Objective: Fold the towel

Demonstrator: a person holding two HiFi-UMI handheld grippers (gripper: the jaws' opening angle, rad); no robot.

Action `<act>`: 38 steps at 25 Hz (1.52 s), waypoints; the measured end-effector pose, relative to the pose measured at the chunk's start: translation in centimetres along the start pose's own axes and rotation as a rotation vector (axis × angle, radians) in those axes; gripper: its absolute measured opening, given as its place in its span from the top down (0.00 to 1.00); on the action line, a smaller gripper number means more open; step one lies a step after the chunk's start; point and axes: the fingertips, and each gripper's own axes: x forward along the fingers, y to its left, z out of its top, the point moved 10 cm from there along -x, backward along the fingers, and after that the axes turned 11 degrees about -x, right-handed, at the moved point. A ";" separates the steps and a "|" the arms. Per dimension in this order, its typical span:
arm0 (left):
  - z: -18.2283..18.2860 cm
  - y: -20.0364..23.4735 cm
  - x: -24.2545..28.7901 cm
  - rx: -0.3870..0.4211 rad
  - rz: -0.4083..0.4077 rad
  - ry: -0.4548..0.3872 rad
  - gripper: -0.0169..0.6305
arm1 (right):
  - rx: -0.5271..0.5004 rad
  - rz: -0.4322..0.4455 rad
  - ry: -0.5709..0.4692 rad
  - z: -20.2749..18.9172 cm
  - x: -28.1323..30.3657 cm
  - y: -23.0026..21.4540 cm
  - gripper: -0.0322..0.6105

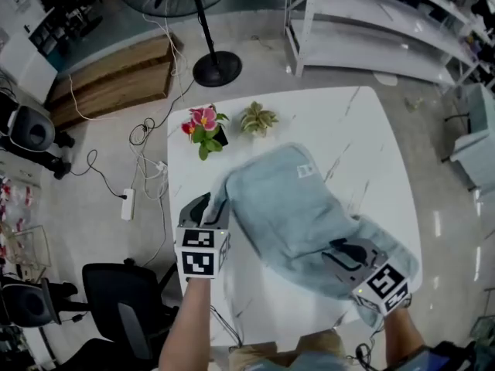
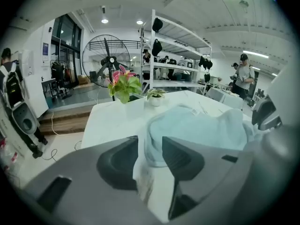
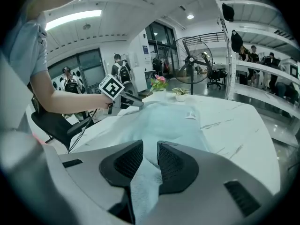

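One towel edge between parted left fingers, another clamped in right fingers.

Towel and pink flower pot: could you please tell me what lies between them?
Only bare tabletop separates the towel from the pink flower pot, as the head view shows.

left gripper: grey moulded shell with rounded edges, two broad dark jaws
right gripper: same grey shell and dark jaws
pads: black, covered in a fine ribbed grid
left cube: white, with black square markers on its faces
right cube: white, with the same kind of black square markers
slots: dark, rectangular, cut into the grey shell behind the jaws
sleeve: short, light grey-blue, ends above the elbow
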 end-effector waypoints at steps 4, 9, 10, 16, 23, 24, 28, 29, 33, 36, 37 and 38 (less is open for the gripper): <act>-0.5 0.4 1.3 0.012 -0.041 0.053 0.77 | 0.006 -0.007 -0.016 0.5 1.1 0.5 0.78; -0.7 1.1 1.8 0.038 -0.023 0.079 0.94 | 0.014 -0.016 0.008 0.5 1.4 0.9 0.78; -0.6 1.3 1.6 0.041 -0.024 0.082 0.94 | 0.014 -0.016 0.013 0.4 1.4 1.0 0.78; -1.1 3.3 -0.8 0.009 0.005 0.091 0.95 | 0.004 -0.015 -0.016 1.1 1.4 0.9 0.78; -3.4 5.4 -5.1 -0.052 0.038 0.128 0.95 | -0.045 -0.013 -0.021 2.2 2.0 0.7 0.78; -4.0 5.6 -5.7 -0.061 0.045 0.134 0.95 | -0.048 -0.014 -0.016 2.3 2.2 0.7 0.78; -6.3 6.4 -8.3 -0.115 0.068 0.151 0.95 | -0.061 -0.017 0.003 2.8 3.1 0.3 0.77; -6.8 6.6 -8.9 -0.131 0.075 0.154 0.95 | -0.066 -0.014 0.008 2.9 3.3 0.2 0.77; -9.1 7.7 -10.9 -0.186 0.100 0.166 0.95 | -0.077 0.001 0.014 2.9 4.1 0.3 0.77; -10.4 8.1 -11.4 -0.205 0.111 0.168 0.95 | -0.087 0.019 0.018 2.8 4.7 0.5 0.77; -10.6 8.1 -11.4 -0.208 0.112 0.164 0.94 | -0.090 0.025 0.018 2.8 4.8 0.6 0.77; -10.7 8.1 -11.4 -0.207 0.112 0.159 0.94 | -0.092 0.029 0.018 2.8 4.9 0.8 0.77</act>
